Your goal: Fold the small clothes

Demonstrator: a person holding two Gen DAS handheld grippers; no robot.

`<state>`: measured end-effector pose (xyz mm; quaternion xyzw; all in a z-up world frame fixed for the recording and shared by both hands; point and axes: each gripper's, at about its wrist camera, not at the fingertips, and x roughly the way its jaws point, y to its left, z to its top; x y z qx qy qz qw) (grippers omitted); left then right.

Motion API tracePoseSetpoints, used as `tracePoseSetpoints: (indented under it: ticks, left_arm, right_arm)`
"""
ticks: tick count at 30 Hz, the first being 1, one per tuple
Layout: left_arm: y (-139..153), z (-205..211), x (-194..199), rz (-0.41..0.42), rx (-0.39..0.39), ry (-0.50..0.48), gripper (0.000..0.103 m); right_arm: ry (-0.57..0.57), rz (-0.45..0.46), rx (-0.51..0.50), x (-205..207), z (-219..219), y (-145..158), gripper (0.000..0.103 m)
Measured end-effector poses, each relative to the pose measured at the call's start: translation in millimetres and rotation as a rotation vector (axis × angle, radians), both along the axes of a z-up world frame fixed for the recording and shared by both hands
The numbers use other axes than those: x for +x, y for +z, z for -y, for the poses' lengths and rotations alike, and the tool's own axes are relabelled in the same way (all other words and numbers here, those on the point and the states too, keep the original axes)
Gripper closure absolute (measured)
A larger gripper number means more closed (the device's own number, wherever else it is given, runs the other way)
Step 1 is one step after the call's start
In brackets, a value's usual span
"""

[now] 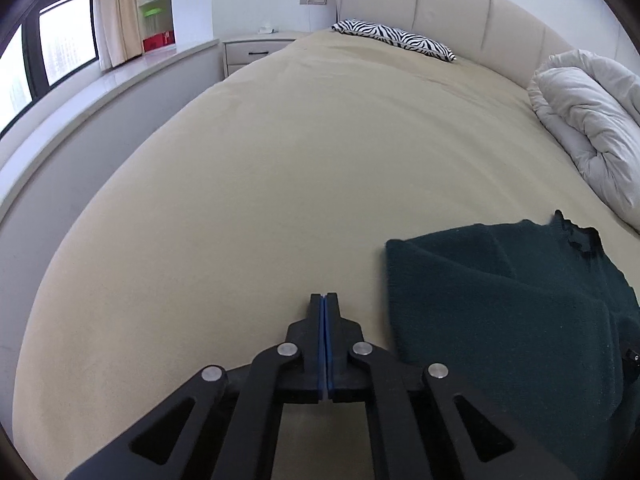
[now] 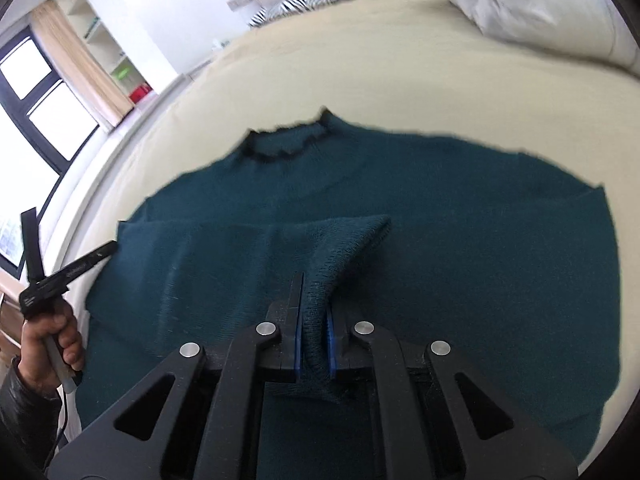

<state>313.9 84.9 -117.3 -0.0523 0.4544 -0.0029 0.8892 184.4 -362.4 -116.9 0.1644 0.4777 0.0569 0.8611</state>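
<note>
A dark teal knit sweater (image 2: 440, 208) lies flat on the beige bed (image 2: 400, 80), collar away from me. My right gripper (image 2: 314, 292) is shut on the sweater's sleeve cuff (image 2: 352, 236), holding it over the sweater's body. The left sleeve is folded across the front. My left gripper (image 1: 324, 298) is shut and empty, above the bare sheet just left of the sweater (image 1: 500, 300). The left gripper also shows in the right wrist view (image 2: 60, 248), held in a hand at the sweater's left edge.
A zebra-striped pillow (image 1: 396, 38) lies at the head of the bed by the padded headboard (image 1: 452, 4). A rolled white duvet (image 1: 588, 120) sits at the right side. A nightstand (image 1: 256, 50), window ledge (image 1: 120, 80) and window are to the left.
</note>
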Motion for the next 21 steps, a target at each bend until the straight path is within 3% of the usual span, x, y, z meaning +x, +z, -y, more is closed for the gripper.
tracePoseSetpoints:
  ticks: [3,6,8,10,13,14,15,17,21]
  left_arm:
    - [16.6,4.3,-13.7,0.05,0.061,-0.015,0.102]
    - [40.0,12.6,-34.8,0.116,0.031,-0.029,0.096]
    - [52.6,25.2,-48.2,0.149,0.02,-0.069,0.068]
    - [59.2,43.0,-60.7,0.176,0.037,-0.129,0.059]
    - [46.1,64.4,-59.9,0.146,0.127,-0.176,0.064]
    - [32.0,67.6,-53.2,0.092,0.144,-0.176,0.084]
    - [14.5,66.6,-44.8,0.022,0.147,-0.173,0.089]
    - [-1.9,60.9,-45.3,0.037,0.193,-0.161,0.085]
    - [-4.9,59.3,-46.7,0.036,0.211,-0.166,0.085]
  right_arm:
    - [-0.015,0.0,0.042,1.9,5.8,-10.1,0.095]
    - [-0.025,0.011,0.079,-3.0,12.4,-11.3,0.092]
    - [-0.032,0.003,0.096,-5.7,15.8,-9.5,0.088]
    - [-0.049,0.001,0.126,-8.5,21.7,-6.4,0.081]
    - [-0.057,0.031,0.151,-16.6,29.0,2.6,0.073]
    - [-0.059,0.035,0.154,-17.3,30.3,3.7,0.073]
    - [-0.056,0.033,0.146,-17.2,29.9,3.2,0.073]
    - [-0.049,-0.009,0.095,-13.6,27.0,-4.0,0.075]
    - [-0.078,-0.02,0.106,-16.4,37.4,-13.0,0.094]
